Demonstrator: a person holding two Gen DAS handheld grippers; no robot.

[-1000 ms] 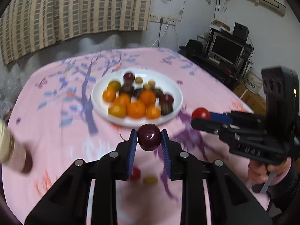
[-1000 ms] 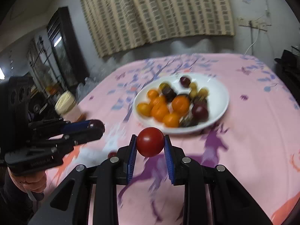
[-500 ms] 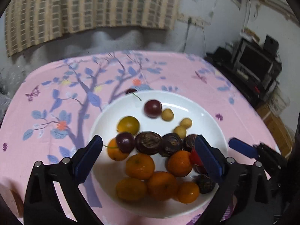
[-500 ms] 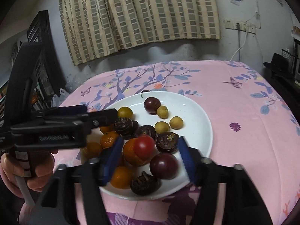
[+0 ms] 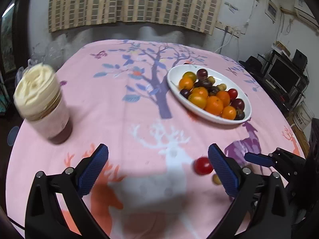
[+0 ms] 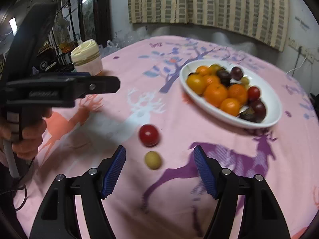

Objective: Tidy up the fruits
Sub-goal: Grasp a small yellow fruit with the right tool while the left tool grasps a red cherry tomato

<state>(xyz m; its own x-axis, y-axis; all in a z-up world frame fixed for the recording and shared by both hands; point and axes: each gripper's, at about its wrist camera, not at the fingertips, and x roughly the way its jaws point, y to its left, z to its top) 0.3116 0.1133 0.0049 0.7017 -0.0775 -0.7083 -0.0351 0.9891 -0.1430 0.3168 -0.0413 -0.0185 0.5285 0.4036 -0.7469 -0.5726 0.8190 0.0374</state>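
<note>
A white plate (image 5: 173, 75) (image 6: 273, 99) holds several oranges, dark plums, small yellow fruits and a red tomato. A loose red tomato (image 5: 203, 165) (image 6: 149, 135) and a small yellow fruit (image 5: 216, 179) (image 6: 153, 160) lie on the pink cloth near me. My left gripper (image 5: 158, 168) is open and empty, with the tomato just inside its right finger. My right gripper (image 6: 159, 169) is open and empty, with the yellow fruit between its fingers and the tomato just beyond. The left gripper also shows in the right wrist view (image 6: 103, 83).
A jar with a cream lid (image 5: 41, 103) (image 6: 87, 59) stands on the table's left side. The pink patterned tablecloth (image 5: 139, 107) covers a round table. A TV stand (image 5: 283, 77) is off to the right, and a curtain hangs behind.
Both grippers held fruits a second ago, opened over the plate and left them there. They have now drawn back toward the near edge, where a tomato and a yellow fruit lie.
</note>
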